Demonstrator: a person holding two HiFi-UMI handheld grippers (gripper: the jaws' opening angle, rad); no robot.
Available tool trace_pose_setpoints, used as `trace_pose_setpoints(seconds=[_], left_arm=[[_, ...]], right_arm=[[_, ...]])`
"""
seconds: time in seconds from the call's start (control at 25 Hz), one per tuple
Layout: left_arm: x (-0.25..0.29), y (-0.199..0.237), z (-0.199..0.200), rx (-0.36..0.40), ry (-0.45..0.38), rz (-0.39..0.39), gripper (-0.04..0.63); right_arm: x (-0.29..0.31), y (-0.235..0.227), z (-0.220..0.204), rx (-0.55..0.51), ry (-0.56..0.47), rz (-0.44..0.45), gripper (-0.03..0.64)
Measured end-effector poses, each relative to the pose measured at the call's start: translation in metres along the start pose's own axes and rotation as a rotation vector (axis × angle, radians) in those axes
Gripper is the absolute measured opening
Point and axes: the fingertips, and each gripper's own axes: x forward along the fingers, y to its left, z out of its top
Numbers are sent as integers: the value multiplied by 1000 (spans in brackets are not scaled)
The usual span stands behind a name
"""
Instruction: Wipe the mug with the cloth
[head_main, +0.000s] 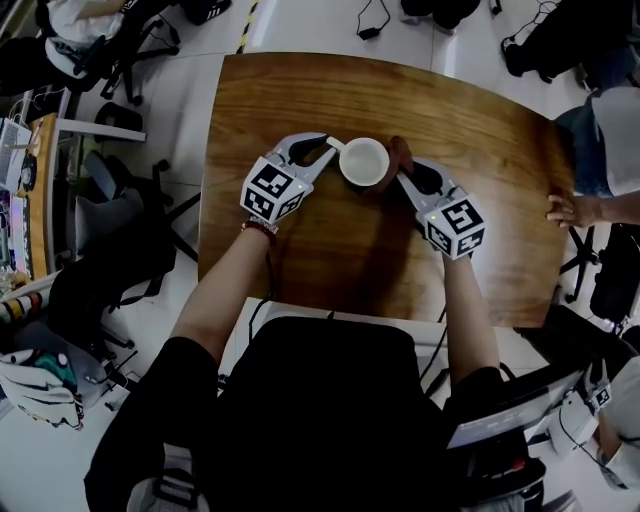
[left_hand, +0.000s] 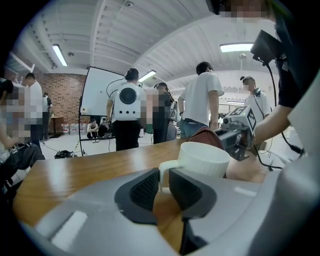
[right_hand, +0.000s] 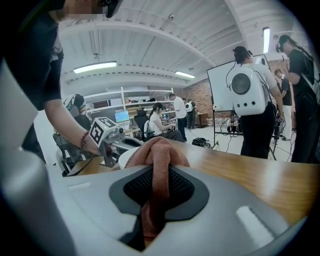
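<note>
two forearms (head_main: 225, 290) converge forward; left gripper (left_hand: 161, 186) pinches mug handle (left_hand: 166, 169), right gripper (right_hand: 159, 185) pinches cloth (right_hand: 159, 150) beside mug (head_main: 363, 162).

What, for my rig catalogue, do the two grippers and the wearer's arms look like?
The left gripper and right gripper are grey shells with black textured pads, each carrying a white marker cube with black squares. The person wears a black short-sleeved top and a red bracelet on the left wrist.

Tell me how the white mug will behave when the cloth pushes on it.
The mug looks rigid and probably ceramic, so likely fragile if knocked. Held only by its thin handle in the left gripper, it may pivot when the cloth presses. Its squat shape probably resists tipping.
</note>
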Motion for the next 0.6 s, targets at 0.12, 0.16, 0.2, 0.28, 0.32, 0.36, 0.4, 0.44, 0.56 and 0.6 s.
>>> trace_pose_setpoints(seconds=[0.12,0.16,0.2,0.28,0.32,0.36,0.4,0.44,0.56,0.6], left_arm=[[6,4,2,-4,-9,-8,57],[8,6,3,-7,-12,-12,57],[10,6,4,-7,-14,-18,55],[14,7,6,-1,-17,-33,52],[16,7,7,5,-17,-43,47],[18,6,8,12,-17,-54,40],[21,5,9,20,-17,-67,32],[23,3,10,30,-15,-84,27],[30,-6,12,64,-7,-138,21],[31,-8,13,71,-7,-151,20]], right_arm=[[2,2,1,7,-8,26,58],[2,3,0,14,-8,37,58],[1,5,-1,24,-6,50,58],[0,10,-3,43,-5,80,57],[-1,13,-4,49,-5,98,57],[-3,17,-5,55,-4,117,57],[-4,20,-6,59,-4,138,57],[-6,24,-7,62,-2,160,57],[-13,37,-12,74,1,219,57],[-14,41,-14,78,1,231,57]])
